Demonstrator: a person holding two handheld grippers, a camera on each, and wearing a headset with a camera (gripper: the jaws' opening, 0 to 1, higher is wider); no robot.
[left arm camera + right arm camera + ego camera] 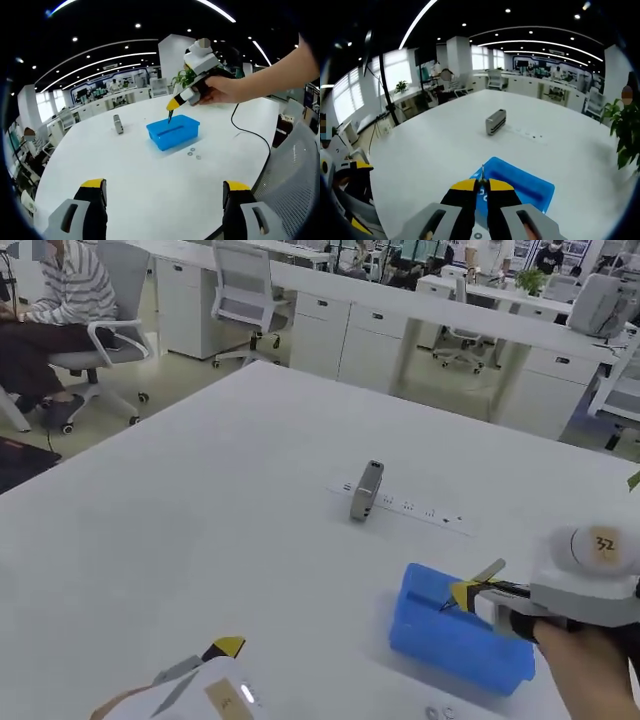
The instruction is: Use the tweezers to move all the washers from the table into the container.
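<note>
A blue container (455, 635) (172, 131) (525, 187) stands on the white table (200, 520). My right gripper (462, 592) (173, 103) (481, 186) hovers above the container, shut on thin tweezers (447, 604) (170, 118) (482, 173). The tweezers' tips point down over the container's inside; too small to tell if they grip anything. A few small washers (436, 712) (194, 153) (478, 235) lie on the table beside the container's near side. My left gripper (200, 667) (164, 186) (350, 175) stays low near the table's front, open, nothing between its jaws.
A grey metal block (367, 490) (118, 124) (495, 121) stands upright mid-table beside a flat white strip (410, 507). A black cable (247, 131) trails across the table. Office chairs, desks and a seated person (60, 310) are beyond the far edge.
</note>
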